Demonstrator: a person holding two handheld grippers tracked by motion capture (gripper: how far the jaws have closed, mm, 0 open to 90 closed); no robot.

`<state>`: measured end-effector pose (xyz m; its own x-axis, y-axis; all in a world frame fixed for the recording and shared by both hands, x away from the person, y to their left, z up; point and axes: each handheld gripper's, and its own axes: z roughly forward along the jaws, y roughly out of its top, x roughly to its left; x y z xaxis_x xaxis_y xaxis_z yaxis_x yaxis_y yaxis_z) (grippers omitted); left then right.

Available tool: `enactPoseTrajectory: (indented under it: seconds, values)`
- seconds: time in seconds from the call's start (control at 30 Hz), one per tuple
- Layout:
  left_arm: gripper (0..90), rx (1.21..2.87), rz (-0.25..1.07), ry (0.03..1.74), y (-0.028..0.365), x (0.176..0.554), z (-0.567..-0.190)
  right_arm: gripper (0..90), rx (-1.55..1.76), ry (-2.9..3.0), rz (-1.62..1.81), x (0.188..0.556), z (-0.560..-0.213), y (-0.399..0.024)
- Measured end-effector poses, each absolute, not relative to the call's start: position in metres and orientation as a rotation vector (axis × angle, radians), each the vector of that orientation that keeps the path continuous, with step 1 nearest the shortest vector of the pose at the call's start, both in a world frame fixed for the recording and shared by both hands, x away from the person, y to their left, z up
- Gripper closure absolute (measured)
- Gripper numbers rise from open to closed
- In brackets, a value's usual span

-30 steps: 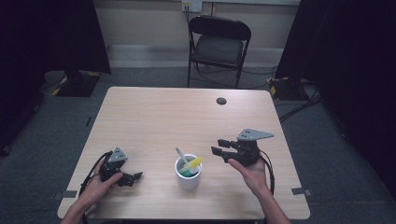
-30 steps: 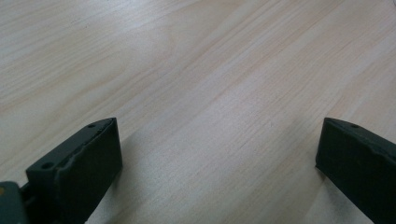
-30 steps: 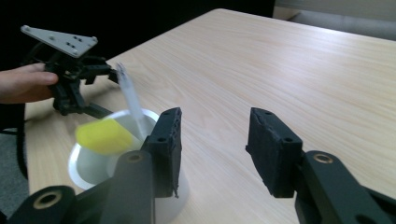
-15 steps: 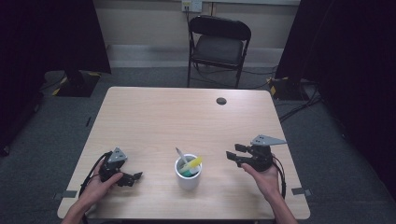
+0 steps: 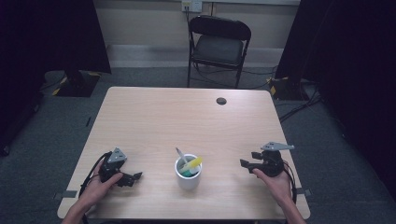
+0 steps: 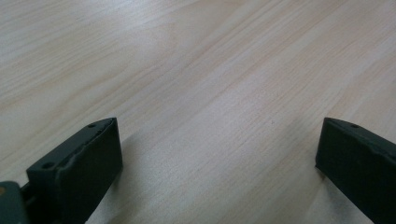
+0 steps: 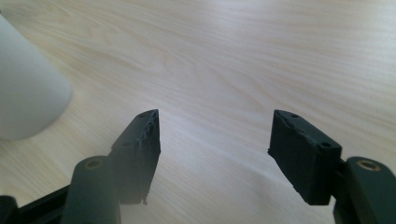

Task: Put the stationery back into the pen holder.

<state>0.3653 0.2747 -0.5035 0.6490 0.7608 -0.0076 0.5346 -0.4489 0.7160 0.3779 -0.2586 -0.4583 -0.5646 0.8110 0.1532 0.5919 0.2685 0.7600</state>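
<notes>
A white cup (image 5: 188, 175) holding a yellow marker (image 5: 194, 163) and a grey pen (image 5: 180, 154) is observed upright near the middle of the worktop's (image 5: 187, 121) near edge, between the two claws and touched by neither. The left claw (image 5: 133, 177) is held low by the near left corner, its jaws spread wide over bare wood with nothing between them. The right claw (image 5: 249, 159) is found released toward the near right corner, its jaws having just been opening with nothing between them, pointed toward the cup.

white cup (image 7: 28, 88), table (image 7: 233, 56), hand-held gripper (image 7: 215, 135) empty
</notes>
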Motion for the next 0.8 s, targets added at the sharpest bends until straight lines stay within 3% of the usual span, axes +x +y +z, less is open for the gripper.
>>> enactPoseTrajectory:
  seconds: [0.33, 0.8]
  values:
    - [0.0, 2.161, 0.413, 1.002, 0.275, 0.365, -0.504, 23.7, 1.379, 2.294, 0.988, 0.381, -0.489, -0.269]
    - [0.0, 2.159, 0.411, 1.006, 0.275, 0.365, -0.504, 20.8, 1.319, 2.16, 0.958, 0.374, -0.5, -0.262]
